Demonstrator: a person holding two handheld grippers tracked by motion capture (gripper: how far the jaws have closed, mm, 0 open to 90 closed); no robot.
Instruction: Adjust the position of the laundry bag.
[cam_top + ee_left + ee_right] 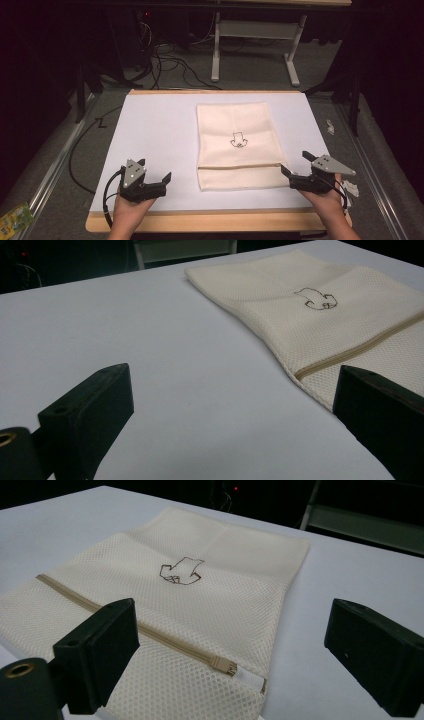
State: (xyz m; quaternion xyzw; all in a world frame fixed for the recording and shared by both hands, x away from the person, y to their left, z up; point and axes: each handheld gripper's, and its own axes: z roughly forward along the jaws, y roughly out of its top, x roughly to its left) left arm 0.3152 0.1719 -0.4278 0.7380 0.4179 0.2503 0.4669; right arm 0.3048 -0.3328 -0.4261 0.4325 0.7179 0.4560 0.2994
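Both hand-held grippers, left (156, 170) and right (295, 163), are gaping wide beside a limp, probably light mesh bag (237, 145) lying on the worktop (150, 135), best pinched at its zipper (150, 632) corner.

My cream mesh bag (235, 145) lies flat on the white table top (155, 135), a little right of its middle. Its tan zipper (150, 632) runs across the end nearest me, closed, with the pull at the bag's right edge. A small dark outline drawing (238, 140) sits near the bag's centre.
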